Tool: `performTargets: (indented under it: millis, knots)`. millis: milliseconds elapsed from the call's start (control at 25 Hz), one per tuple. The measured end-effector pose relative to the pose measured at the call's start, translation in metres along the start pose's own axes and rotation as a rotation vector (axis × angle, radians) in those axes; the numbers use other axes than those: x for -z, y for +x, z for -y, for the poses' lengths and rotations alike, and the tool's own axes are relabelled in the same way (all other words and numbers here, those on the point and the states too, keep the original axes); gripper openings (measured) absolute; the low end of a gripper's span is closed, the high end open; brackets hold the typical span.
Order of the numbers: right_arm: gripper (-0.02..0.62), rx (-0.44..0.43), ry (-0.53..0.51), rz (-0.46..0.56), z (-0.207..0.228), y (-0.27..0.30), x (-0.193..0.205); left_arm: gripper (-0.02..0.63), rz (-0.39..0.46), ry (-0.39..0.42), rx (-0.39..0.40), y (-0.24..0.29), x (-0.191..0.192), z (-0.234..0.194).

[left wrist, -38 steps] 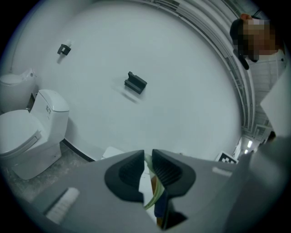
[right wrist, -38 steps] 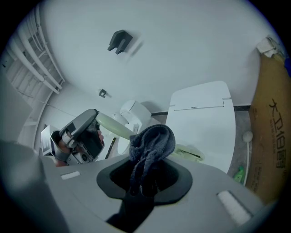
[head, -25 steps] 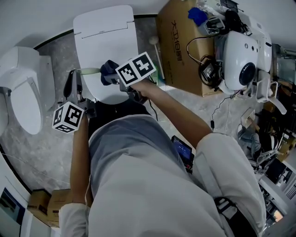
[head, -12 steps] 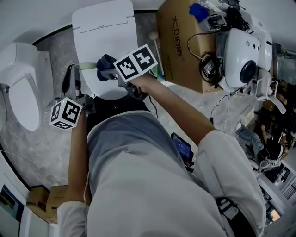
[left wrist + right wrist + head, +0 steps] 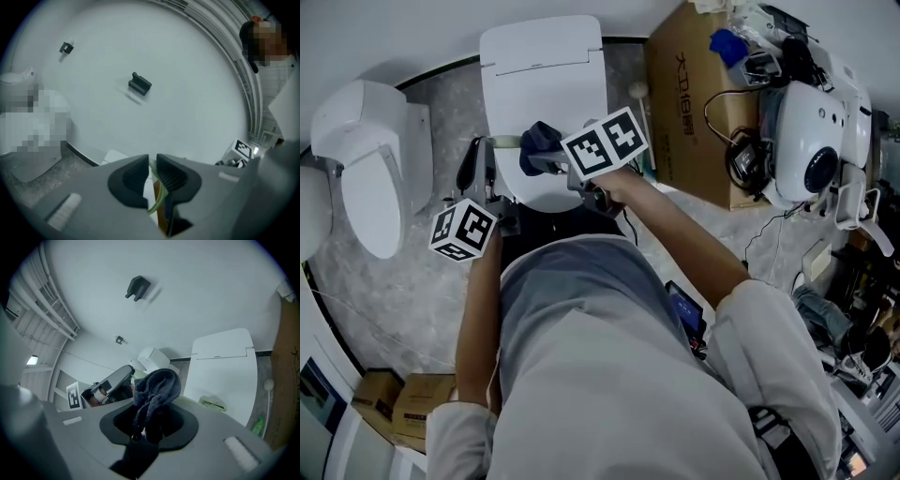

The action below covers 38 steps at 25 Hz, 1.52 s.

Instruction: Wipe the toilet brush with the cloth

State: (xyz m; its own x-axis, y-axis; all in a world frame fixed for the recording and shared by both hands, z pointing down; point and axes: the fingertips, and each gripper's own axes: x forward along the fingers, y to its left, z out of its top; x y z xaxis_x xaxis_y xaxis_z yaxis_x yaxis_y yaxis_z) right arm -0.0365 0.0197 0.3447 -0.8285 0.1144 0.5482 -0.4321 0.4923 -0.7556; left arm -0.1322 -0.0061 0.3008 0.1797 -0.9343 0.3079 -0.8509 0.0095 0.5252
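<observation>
Head view shows the toilet brush held level above the closed toilet — its pale green handle is pinched between the clamped jaws of the left gripper. The right gripper is clenched on the dark cloth, which seems to meet the handle. The wipe should go best with a firm left grip and the cloth sliding along the handle under even pressure — no twisting.
</observation>
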Motion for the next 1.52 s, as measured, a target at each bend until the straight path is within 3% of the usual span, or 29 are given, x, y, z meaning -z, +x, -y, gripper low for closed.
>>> performTargets:
  millis: [920, 1240, 1520]
  knots:
    - [0.095, -0.083, -0.035, 0.065, -0.037, -0.009, -0.015, 0.0, 0.032, 0.013, -0.027, -0.008, 0.0, 0.006]
    - [0.095, -0.096, -0.05, 0.133, -0.036, -0.023, -0.012, 0.0, 0.051, 0.115, -0.067, -0.015, 0.0, 0.008]
    - [0.095, -0.005, -0.087, 0.227, -0.026, -0.045, -0.013, 0.0, 0.027, 0.226, -0.049, -0.019, 0.003, 0.021]
